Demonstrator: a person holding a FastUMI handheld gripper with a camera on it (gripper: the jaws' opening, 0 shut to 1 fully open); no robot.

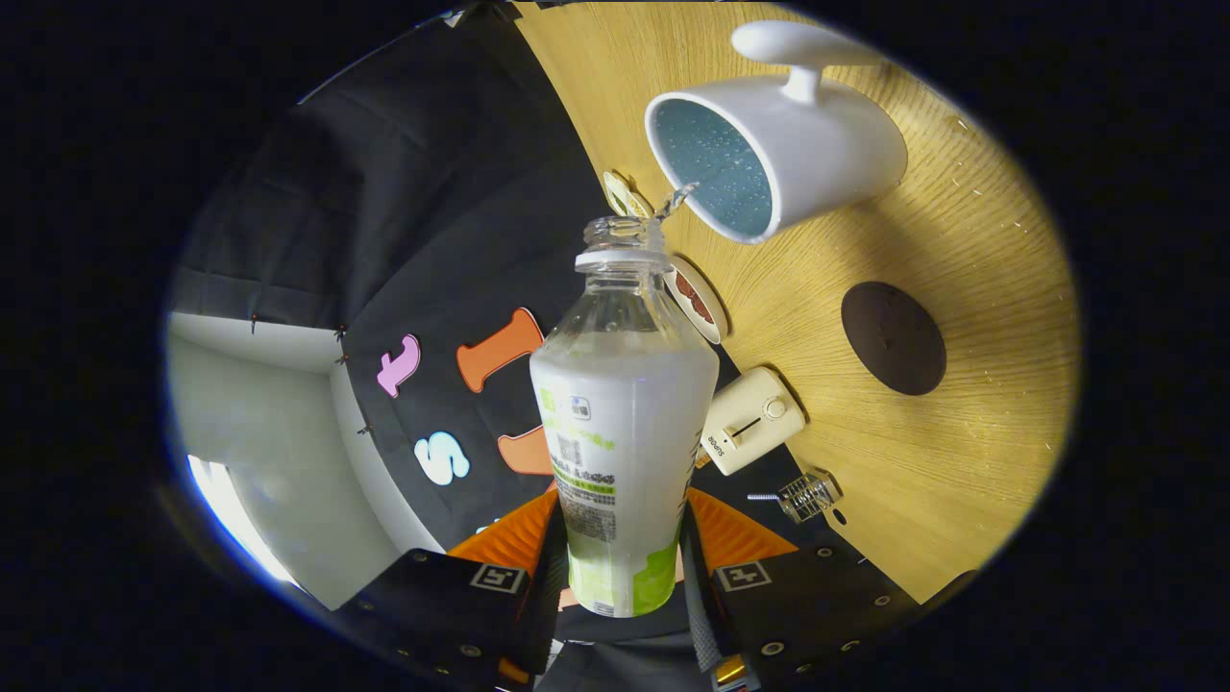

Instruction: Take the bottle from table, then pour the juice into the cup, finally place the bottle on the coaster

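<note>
Bottle (623, 423) clamped in hand-held gripper (623, 577), mouth near cup (769, 154) rim (pouring)

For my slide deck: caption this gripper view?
Hand-held gripper tilts bottle, pouring juice into cup.

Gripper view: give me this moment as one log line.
step: pouring | tool: shut on bottle | bottle: tipped, open | stream: entering cup | coaster: bare

Wooden table (961, 250) carries cup (817, 154), coaster (893, 337) (perhaps toaster (751, 420)).
</note>
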